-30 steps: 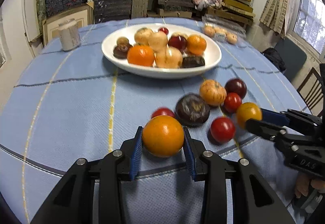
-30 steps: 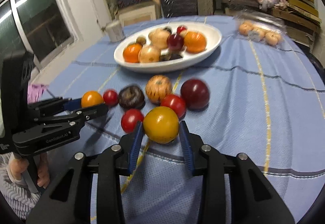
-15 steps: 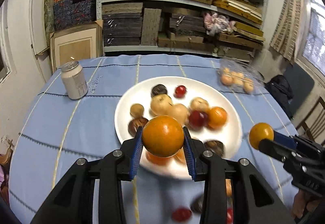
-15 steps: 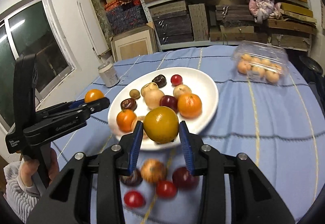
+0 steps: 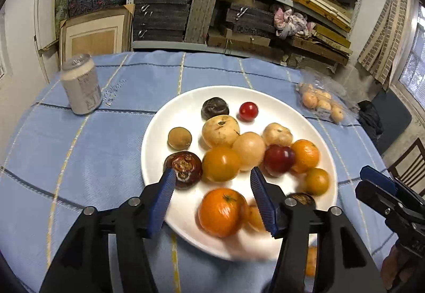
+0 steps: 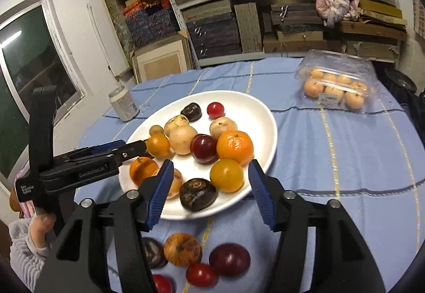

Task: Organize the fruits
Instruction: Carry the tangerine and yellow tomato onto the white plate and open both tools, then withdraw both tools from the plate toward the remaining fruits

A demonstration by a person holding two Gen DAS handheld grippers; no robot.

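Now both tongs, left gripper (image 5: 212,196) and right gripper (image 6: 209,185), gape empty above the plate (image 6: 261,112); crowded fruit beneath may roll off.

One white plate (image 5: 265,96), fourteen fruits on it! Three dark brown fruits (image 5: 215,108), three pale round fruits (image 5: 220,130), two mandarins (image 5: 305,156), two yellow tomatoes (image 5: 220,164), one plum (image 5: 279,160), one cherry tomato (image 5: 248,111), one small brown fruit (image 5: 179,138), one blurred orange fruit (image 5: 255,216). At the bottom of the right wrist view, five loose fruits (image 6: 182,249). One can (image 5: 81,88) upper left, one clear box (image 6: 336,80) upper right.
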